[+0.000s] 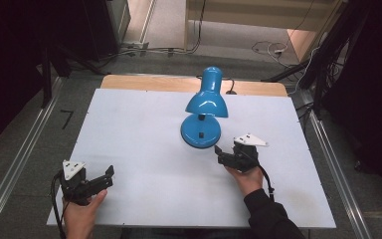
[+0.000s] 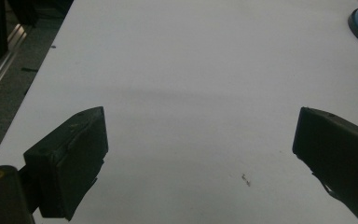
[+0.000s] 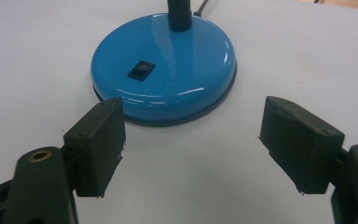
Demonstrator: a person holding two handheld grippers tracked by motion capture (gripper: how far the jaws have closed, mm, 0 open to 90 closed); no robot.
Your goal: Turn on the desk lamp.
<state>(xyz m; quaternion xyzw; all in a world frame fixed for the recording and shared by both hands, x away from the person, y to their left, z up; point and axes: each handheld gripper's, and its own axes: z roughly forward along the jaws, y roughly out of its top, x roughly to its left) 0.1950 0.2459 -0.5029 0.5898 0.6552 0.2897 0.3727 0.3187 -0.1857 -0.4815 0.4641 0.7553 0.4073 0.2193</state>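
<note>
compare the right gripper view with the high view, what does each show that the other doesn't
Right gripper view alone: the black rocker switch close up on the lamp base, seen between the right gripper's open jaws. High view alone: the lamp's blue shade, the left gripper and both hands. Shared: the base and the white table.

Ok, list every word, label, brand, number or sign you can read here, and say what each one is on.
No readable text anywhere.
Lamp: no brand or label shows on the blue shade or base.
Switch: a faint mark on the black rocker in the right gripper view, too small to read.
Left gripper and right gripper: plain black, no lettering.
Table: plain white top, no print.
</note>
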